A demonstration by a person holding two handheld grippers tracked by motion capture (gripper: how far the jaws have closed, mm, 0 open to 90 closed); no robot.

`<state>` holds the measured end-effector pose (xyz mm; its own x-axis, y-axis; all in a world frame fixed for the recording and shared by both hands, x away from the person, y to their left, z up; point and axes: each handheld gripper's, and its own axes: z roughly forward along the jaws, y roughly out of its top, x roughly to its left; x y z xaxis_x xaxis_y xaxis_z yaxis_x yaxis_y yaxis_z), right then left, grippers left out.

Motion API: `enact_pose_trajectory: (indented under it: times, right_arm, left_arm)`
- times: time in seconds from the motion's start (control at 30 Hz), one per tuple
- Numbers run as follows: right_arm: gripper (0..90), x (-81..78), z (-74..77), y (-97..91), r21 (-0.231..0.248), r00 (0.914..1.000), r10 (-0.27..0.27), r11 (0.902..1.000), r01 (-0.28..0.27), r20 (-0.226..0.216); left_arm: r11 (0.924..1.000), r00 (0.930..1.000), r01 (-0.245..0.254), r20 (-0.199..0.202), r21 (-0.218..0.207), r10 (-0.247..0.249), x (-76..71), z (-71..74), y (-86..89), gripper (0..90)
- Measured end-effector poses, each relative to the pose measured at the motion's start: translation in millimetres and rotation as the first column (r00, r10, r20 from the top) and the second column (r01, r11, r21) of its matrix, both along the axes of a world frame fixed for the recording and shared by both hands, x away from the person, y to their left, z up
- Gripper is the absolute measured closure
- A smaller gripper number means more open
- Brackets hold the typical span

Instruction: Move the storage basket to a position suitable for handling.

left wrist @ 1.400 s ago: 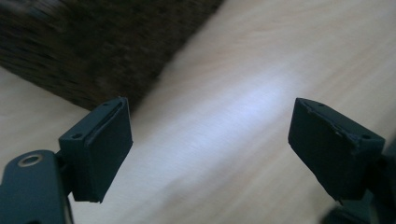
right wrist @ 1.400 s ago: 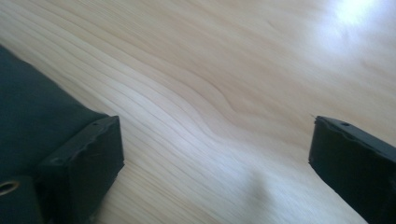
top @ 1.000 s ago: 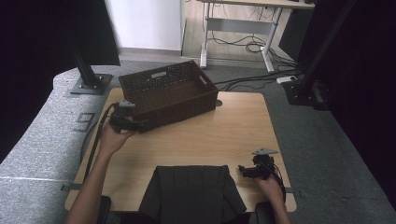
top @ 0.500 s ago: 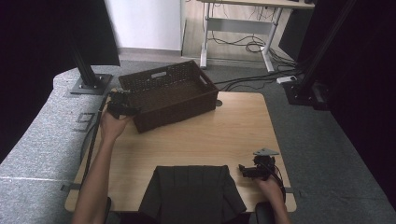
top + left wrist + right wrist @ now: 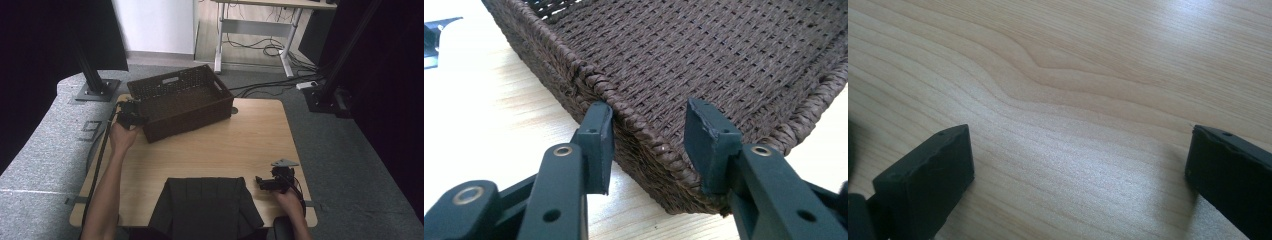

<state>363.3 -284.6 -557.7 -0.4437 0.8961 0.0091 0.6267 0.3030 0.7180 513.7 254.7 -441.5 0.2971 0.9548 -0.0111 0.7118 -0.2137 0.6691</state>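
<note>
Left gripper view puts my left claw (image 5: 649,150) right at the near corner of the dark brown woven wicker basket (image 5: 724,60): its jaws are parted, one outside the wall, one over the rim, not yet clamped. That basket sits at the far left of the pale wooden desk (image 5: 250,145), long axis running across it. My right claw (image 5: 264,182), also released, rests well apart from the basket, beside folded black fabric (image 5: 205,207).
</note>
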Motion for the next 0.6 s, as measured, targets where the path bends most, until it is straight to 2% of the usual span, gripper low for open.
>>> enact_pose_trajectory:
  times: [0.4,0.6]
  right_arm:
    - [0.0,0.0,0.0,0.0,0.0,1.0,0.0,1.0,0.0,0.0]
    - [0.0,0.0,0.1,-0.1,0.0,1.0,0.001,1.0,-0.001,-0.001]
  left_arm:
    - [0.9985,0.9985,0.054,0.006,0.01,-0.054,-9.7,-0.9,-0.1,64.3]
    - [0.9958,0.9957,0.091,0.014,0.008,-0.091,-20.4,-2.1,-5.6,67.5]
